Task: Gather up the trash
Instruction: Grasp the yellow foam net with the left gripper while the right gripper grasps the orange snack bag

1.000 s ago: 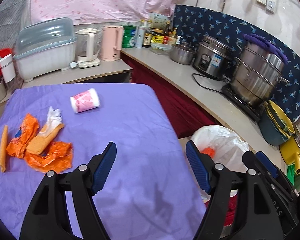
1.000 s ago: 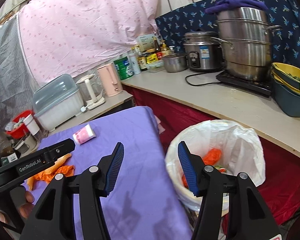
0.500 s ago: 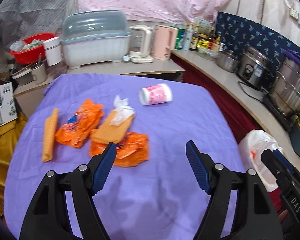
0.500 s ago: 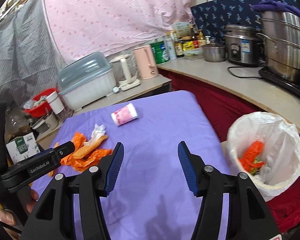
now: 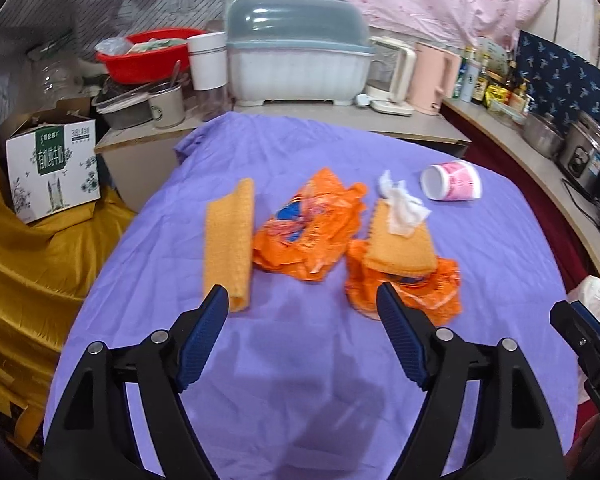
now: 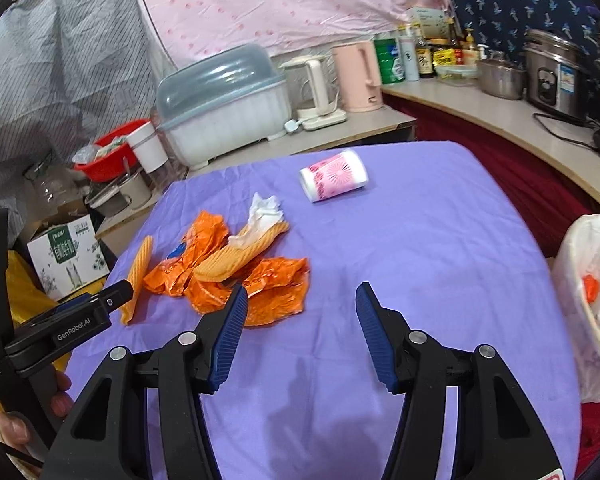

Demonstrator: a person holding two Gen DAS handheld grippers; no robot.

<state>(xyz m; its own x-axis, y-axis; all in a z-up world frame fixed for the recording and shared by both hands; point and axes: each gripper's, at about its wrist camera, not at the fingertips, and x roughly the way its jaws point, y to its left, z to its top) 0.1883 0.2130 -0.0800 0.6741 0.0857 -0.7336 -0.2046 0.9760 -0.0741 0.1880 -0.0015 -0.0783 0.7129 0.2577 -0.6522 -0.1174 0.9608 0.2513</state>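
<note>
Swinging both arms away from the bin, I now face the trash pile again, so one piece is dropped and the next pick can begin. My left hand-held gripper has its jaws opening, with nothing between them, above the purple surface.

From left to right on this surface lie a rolled orange cloth, a crumpled orange wrapper, then a second orange cloth with a white tissue on top and another orange wrapper under it. Further right and well apart, a pink paper cup lies on its side.

My right hand-held gripper is also open and empty, just beside the near wrapper. The lined trash bin stands off the right edge of the surface, with something orange already inside.

Behind are a dish box, kettles and a red basin. Nothing blocks the way, I think, but the cloths lie mixed with the trash and may not be trash.
</note>
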